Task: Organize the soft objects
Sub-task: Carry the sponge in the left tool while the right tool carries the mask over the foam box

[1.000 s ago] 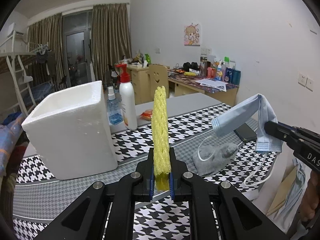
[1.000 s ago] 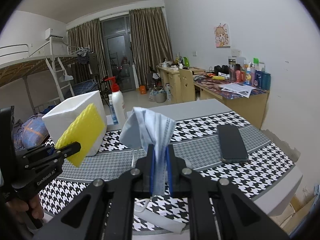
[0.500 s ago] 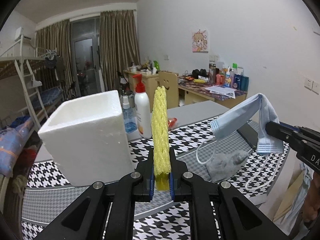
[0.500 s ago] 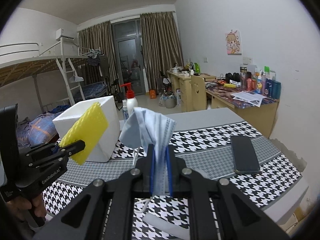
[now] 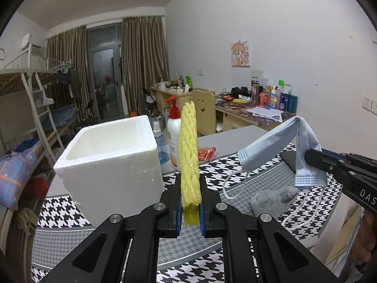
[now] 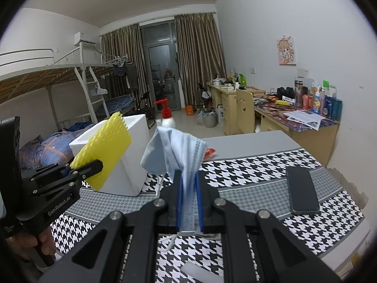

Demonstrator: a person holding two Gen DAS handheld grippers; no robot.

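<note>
your left tongs (image 5: 190, 208) are clamped on the yellow foam net (image 5: 188, 155), which stands upright between the blue pads, in the air above the houndstooth worktop (image 5: 70, 212). your right tongs (image 6: 188, 206) are closed on the blue face mask (image 6: 175, 151); its folded body flops over the tips and its white ear loops (image 5: 232, 188) dangle toward the worktop. neither grip has changed from a second ago.

what differs is the framing: both views have tipped upward, so more ceiling and far wall show. in the left wrist view the white foam box (image 5: 110, 162) has shifted to the right and now sits just left of the net, with the pump bottle (image 5: 173, 139) right behind the net. the grey cloth (image 5: 273, 199) lies on the worktop below the mask, lower and further right in that view than before. the black phone (image 6: 302, 189) lies flat on the worktop to the right, apart from the mask.

in the right wrist view the net is held in front of the box's near corner, and your left hand (image 6: 35, 243) shows at the lower left edge.
</note>
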